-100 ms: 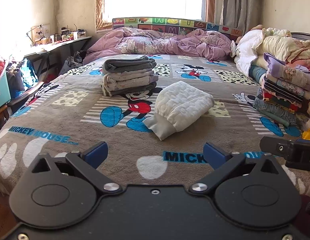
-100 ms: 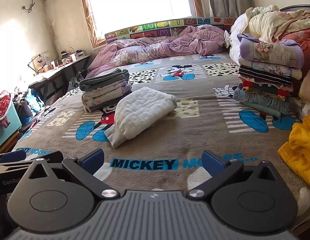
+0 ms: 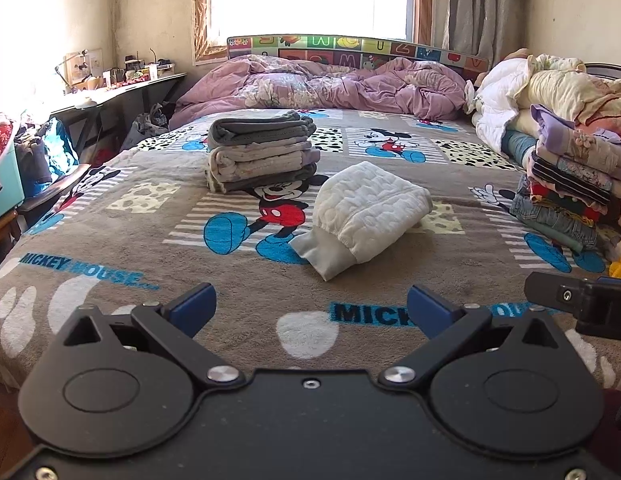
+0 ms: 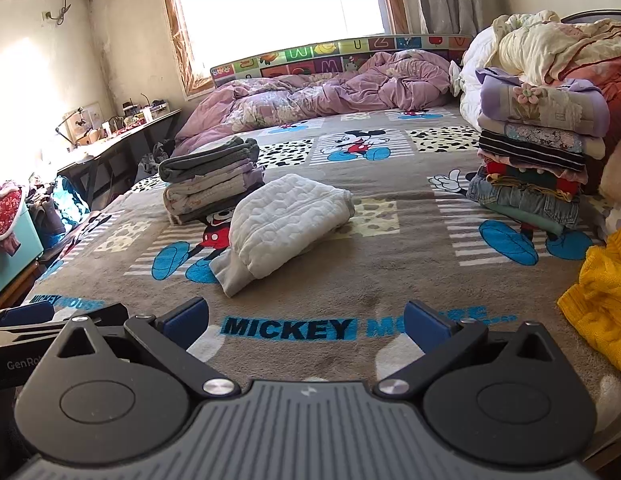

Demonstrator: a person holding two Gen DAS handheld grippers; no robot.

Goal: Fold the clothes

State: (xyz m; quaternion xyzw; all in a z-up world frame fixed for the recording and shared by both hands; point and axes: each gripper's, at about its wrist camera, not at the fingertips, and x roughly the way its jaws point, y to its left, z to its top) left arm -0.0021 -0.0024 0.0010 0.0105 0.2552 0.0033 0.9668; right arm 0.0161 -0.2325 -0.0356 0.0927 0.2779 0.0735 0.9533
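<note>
A folded white quilted garment (image 3: 368, 216) (image 4: 284, 222) lies in the middle of the bed, its grey cuff toward me. Behind it to the left stands a neat stack of folded grey and beige clothes (image 3: 260, 150) (image 4: 210, 178). My left gripper (image 3: 308, 306) hovers open over the bed's near edge, short of the white garment, nothing between its blue pads. My right gripper (image 4: 306, 320) is likewise open and empty above the blanket's lettering. A yellow knitted garment (image 4: 602, 304) lies loose at the right edge.
A tall pile of folded clothes (image 4: 538, 160) (image 3: 570, 184) stands at the bed's right side, with bundled quilts (image 4: 550, 44) behind it. A rumpled purple duvet (image 3: 322, 84) fills the far end. A desk (image 3: 110, 92) and a teal bin (image 4: 6, 240) are left of the bed.
</note>
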